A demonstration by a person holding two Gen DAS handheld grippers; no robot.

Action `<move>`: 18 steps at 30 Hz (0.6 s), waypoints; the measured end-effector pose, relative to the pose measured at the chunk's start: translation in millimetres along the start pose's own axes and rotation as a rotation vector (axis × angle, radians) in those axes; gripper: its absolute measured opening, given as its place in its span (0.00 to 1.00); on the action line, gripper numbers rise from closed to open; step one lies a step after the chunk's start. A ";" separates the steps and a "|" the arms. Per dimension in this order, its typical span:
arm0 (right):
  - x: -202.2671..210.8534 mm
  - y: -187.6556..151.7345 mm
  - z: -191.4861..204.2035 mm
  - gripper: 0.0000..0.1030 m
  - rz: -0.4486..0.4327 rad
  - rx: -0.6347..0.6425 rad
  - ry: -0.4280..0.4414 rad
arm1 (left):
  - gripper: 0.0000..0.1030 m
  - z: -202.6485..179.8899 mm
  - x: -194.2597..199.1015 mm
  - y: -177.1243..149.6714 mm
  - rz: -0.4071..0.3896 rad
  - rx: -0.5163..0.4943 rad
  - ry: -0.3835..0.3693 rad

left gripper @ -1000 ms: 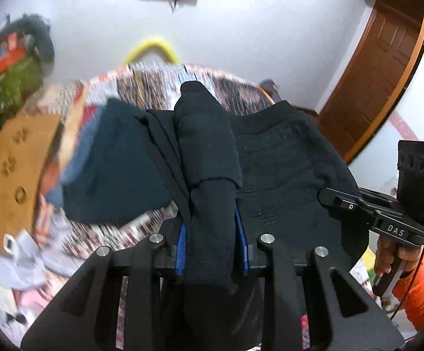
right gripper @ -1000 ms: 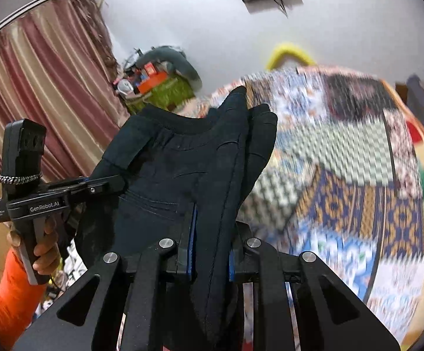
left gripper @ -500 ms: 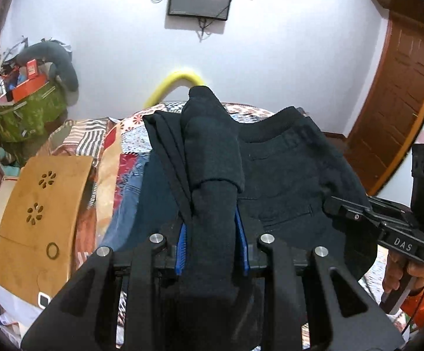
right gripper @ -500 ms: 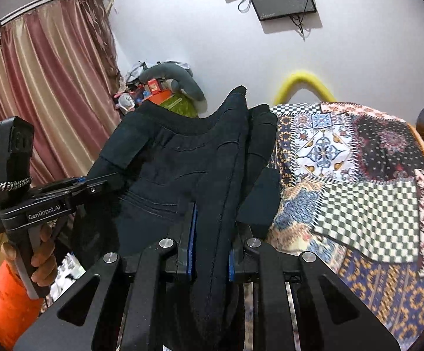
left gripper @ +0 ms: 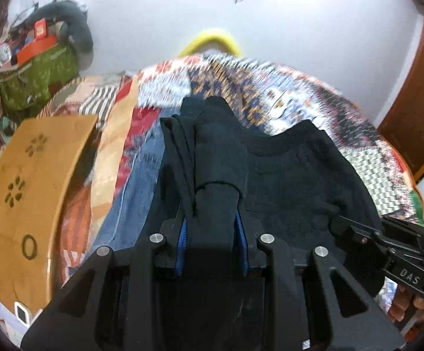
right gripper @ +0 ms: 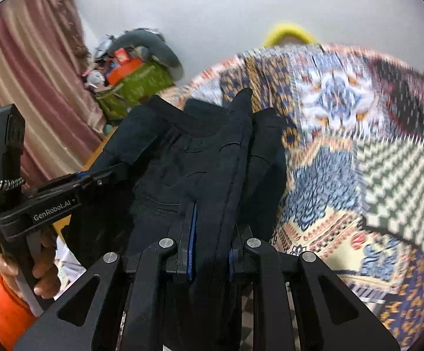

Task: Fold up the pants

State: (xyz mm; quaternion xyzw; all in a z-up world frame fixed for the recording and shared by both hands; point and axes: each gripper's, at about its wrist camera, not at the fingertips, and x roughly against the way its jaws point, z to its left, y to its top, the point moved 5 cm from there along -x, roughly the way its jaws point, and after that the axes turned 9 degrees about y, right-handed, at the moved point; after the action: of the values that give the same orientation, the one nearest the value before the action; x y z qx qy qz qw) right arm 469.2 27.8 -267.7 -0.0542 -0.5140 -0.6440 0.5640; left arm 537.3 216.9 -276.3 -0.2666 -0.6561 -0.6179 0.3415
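Nearest the left wrist camera, the left hand-held gripper (left gripper: 212,228) stood narrowed, its blue-lined pads clamped on a bunched fold of the black fabric pants (left gripper: 293,181), which rose between the jaws and spread away to the right. The right hand-held gripper (right gripper: 210,234) was likewise narrowed and pinched on another thick edge of the same pants (right gripper: 182,158), so the garment hung stretched between the two tools above the bed. In the right wrist view, a hand (right gripper: 36,272) with an orange sleeve (right gripper: 4,313) gripped the handle of the left tool at the lower left; in the left wrist view the other tool, marked DAS, showed at the lower right with fingers below it. Under and beyond the pants lay the patchwork quilt of blue, orange, white and checked squares (right gripper: 358,152), blurred in both views. A blue denim piece (left gripper: 141,181) lay on the bed just left of the pants, beside a tan cut-out board (left gripper: 27,181). Farther off were a green bag heaped with clutter (left gripper: 39,79), a yellow curved bar (left gripper: 212,39), a striped pink curtain (right gripper: 27,87), a brown wooden door (left gripper: 416,111) and the white wall (left gripper: 314,29).
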 end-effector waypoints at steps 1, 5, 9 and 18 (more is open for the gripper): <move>-7.5 -3.1 -4.8 0.14 0.020 -0.014 -0.010 | 0.27 0.6 -8.0 -3.0 0.017 0.001 0.009; -22.6 -12.4 -18.4 0.19 0.045 -0.068 -0.063 | 0.38 11.3 -40.2 -21.0 0.102 0.042 0.052; -11.2 -22.6 -21.9 0.26 0.071 -0.072 -0.085 | 0.49 19.2 -30.2 -30.9 0.109 0.079 0.052; 70.0 -24.7 10.0 0.26 -0.005 0.048 -0.098 | 0.49 22.2 58.9 -38.0 0.054 0.039 0.103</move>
State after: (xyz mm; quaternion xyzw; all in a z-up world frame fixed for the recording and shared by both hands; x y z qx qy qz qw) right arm 419.8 -16.0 -232.4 -0.0707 -0.5566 -0.6294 0.5376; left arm 468.6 231.1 -254.5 -0.2453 -0.6421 -0.6084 0.3967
